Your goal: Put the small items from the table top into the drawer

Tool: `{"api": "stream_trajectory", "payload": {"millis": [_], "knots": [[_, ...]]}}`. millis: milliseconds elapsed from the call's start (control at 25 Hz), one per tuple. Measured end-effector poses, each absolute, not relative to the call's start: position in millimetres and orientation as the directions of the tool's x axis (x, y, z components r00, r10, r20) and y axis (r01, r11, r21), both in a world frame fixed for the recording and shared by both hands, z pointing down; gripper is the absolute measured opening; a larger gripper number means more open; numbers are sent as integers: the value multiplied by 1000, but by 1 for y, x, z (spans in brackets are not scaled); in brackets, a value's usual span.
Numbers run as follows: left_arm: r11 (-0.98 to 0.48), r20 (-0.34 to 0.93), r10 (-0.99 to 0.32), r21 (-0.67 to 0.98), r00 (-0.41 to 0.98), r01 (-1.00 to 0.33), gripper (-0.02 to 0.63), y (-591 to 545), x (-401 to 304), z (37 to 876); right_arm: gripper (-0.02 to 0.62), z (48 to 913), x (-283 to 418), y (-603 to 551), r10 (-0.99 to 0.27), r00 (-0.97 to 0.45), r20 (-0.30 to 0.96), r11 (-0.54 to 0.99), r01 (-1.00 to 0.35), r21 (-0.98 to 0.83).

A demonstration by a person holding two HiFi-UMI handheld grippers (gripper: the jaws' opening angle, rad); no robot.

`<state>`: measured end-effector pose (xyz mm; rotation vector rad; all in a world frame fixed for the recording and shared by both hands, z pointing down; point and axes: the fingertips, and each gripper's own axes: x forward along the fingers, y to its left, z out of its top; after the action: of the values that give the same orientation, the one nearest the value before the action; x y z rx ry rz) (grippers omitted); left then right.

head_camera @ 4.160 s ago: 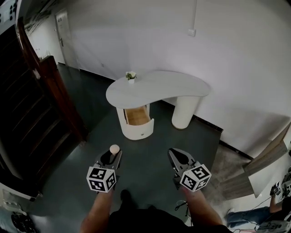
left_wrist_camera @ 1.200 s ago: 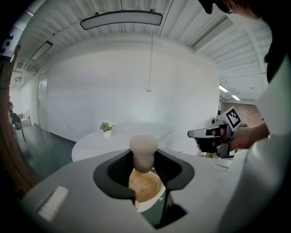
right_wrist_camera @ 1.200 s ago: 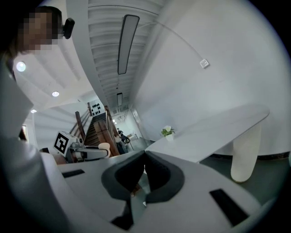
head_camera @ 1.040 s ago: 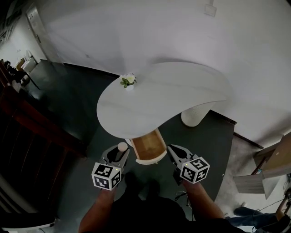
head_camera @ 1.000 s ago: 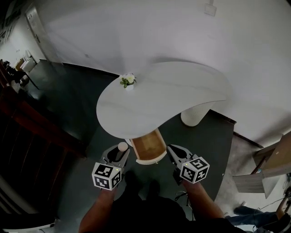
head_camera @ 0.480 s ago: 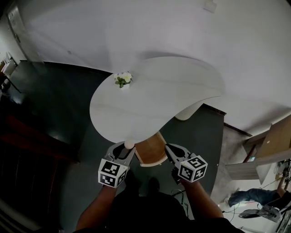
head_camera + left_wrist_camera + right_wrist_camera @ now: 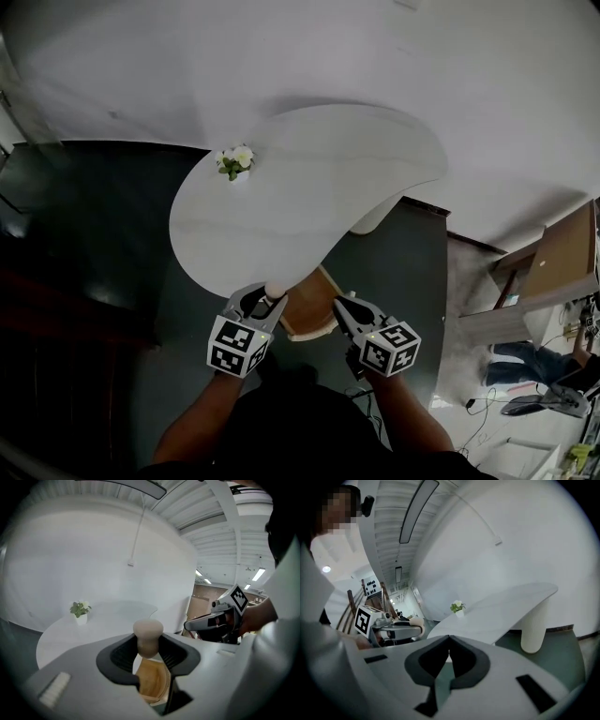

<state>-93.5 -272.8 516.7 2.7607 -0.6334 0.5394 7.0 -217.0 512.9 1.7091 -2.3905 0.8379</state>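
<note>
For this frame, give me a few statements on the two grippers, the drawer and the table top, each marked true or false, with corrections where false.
1. The left gripper is closed on a small beige knob. True.
2. The right gripper carries a second small item. False: its jaws are together with nothing between them.
3. The drawer under the table is open, and its wooden inside shows. True.
4. The small potted plant lies in the drawer. False: it stands upright on the table top, near the far left edge in the head view.
</note>
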Motion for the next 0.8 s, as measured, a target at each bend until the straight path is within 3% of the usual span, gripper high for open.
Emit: {"api": "stream_trajectory", "payload": {"millis": [800], "knots": [[-893, 473, -268, 206, 840, -401, 143, -217, -20, 545, 11, 522, 76, -150, -874, -310, 374, 163, -913, -375]]}}
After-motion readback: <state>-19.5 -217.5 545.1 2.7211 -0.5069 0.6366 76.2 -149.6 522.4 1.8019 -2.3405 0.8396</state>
